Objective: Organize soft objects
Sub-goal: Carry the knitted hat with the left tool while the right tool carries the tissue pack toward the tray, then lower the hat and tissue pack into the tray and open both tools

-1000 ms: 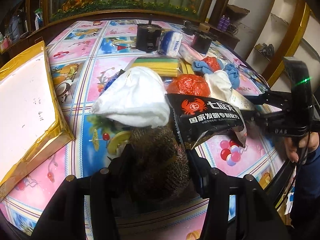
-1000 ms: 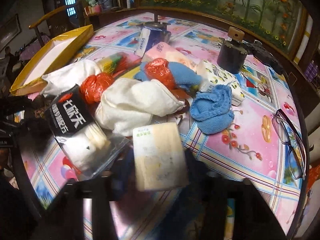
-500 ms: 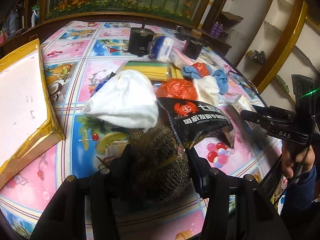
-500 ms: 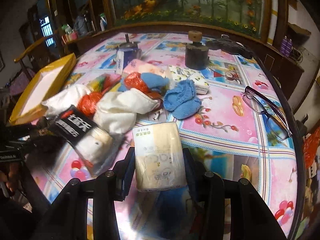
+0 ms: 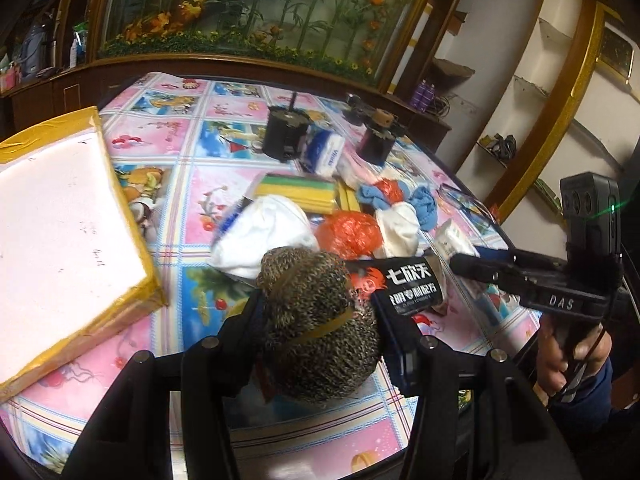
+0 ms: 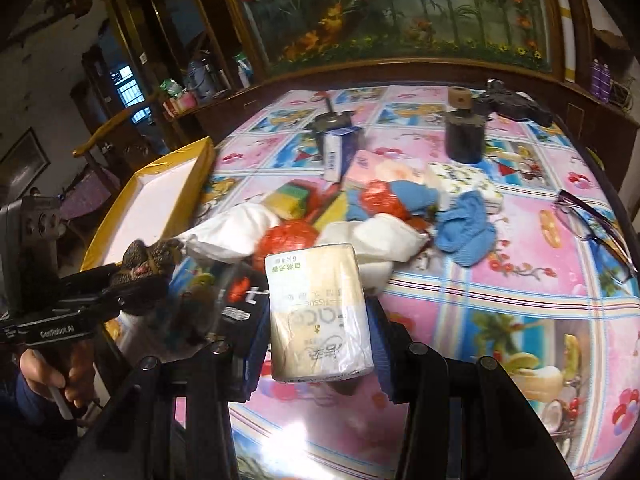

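Note:
My left gripper point(image 5: 318, 322) is shut on a brown speckled knit bundle point(image 5: 316, 320) tied with rubber bands and holds it above the table; it also shows in the right wrist view point(image 6: 144, 276). My right gripper point(image 6: 318, 312) is shut on a beige tissue pack point(image 6: 318, 312) and holds it off the table; the pack shows white in the left wrist view point(image 5: 454, 240). A pile of soft things lies mid-table: white cloths point(image 5: 268, 232), orange plastic bag point(image 5: 348, 234), blue knit pieces point(image 6: 464, 228), a black snack packet point(image 5: 408, 286).
A yellow-edged box with a white inside point(image 5: 52, 236) sits at the left. Two black cylinders point(image 5: 286, 136) point(image 6: 464, 136), a blue-white tissue pack point(image 5: 324, 152), stacked sponges point(image 5: 300, 192) and eyeglasses point(image 6: 596, 220) lie on the patterned tablecloth point(image 6: 500, 320).
Both grippers have risen from the table with their loads. The knit bundle has lifted in front of the pile; the tissue pack has come up and back toward the table's near edge.

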`<state>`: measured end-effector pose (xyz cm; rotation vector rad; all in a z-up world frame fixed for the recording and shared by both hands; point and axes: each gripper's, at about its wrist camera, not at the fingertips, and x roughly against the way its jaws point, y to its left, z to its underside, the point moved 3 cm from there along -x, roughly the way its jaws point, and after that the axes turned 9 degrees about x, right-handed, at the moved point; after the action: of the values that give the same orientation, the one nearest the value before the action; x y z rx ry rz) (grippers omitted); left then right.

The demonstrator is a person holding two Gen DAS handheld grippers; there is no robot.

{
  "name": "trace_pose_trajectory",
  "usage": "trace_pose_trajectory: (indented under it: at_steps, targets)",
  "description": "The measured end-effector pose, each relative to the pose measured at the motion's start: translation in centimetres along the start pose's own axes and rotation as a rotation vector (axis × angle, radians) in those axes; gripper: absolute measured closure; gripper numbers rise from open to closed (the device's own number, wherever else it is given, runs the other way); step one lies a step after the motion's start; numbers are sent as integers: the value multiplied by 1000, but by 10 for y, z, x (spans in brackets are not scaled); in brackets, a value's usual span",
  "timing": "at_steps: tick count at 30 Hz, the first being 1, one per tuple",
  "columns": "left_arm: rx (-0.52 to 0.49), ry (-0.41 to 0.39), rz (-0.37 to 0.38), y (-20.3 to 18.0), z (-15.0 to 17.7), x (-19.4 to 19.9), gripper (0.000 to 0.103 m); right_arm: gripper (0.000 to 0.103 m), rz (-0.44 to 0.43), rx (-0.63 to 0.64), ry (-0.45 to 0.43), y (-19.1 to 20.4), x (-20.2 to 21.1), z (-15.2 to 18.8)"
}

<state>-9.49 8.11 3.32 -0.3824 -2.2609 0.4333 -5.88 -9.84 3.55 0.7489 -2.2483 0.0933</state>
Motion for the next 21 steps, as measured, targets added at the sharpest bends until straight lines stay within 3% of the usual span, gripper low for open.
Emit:
trace_pose_trajectory:
  at_steps: [21]
  targets:
    - [134, -206, -116, 107, -49, 87, 51, 53, -143, 139, 46, 114, -46, -74]
